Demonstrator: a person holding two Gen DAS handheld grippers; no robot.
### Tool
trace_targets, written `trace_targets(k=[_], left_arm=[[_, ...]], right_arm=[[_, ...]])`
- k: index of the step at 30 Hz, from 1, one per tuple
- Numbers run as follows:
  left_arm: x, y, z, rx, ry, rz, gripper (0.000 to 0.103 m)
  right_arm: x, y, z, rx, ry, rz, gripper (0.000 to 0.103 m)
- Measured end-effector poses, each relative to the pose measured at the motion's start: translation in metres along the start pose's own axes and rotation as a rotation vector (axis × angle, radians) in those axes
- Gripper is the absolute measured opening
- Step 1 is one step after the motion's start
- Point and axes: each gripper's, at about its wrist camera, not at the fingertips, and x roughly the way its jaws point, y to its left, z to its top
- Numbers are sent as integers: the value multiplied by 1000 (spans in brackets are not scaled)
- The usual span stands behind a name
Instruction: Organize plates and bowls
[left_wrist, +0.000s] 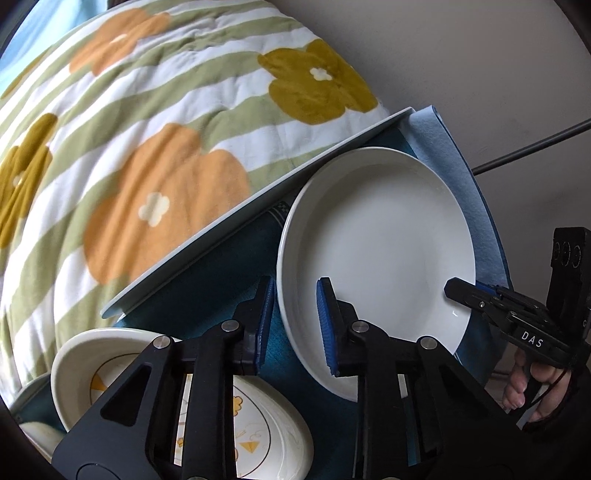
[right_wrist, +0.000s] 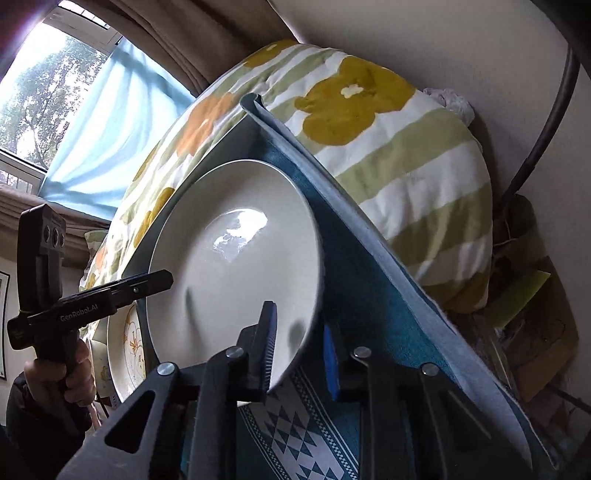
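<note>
One plain white plate lies on the blue patterned cloth covering the surface. Two hand-held grippers clamp it: the left hand-held gripper has narrowed onto its near-left rim, and the right hand-held gripper pinches the opposite edge. At least two decorated dishes with yellow motifs sit just beside it, partly hidden by the left tool. A flowered quilt bulges close behind. Readable writing: "DAS" and "GenRobot.AI".
</note>
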Motion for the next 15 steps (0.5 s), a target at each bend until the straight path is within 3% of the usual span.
trace_targets(k=[4,15], left_arm=[[4,0,0,9,4,12,14],[-1,-13,-3,45,-24,60,14]], right_arm=[[2,-3,2,8,4,-4,14],[-1,3,4,-23,-10,-35,14]])
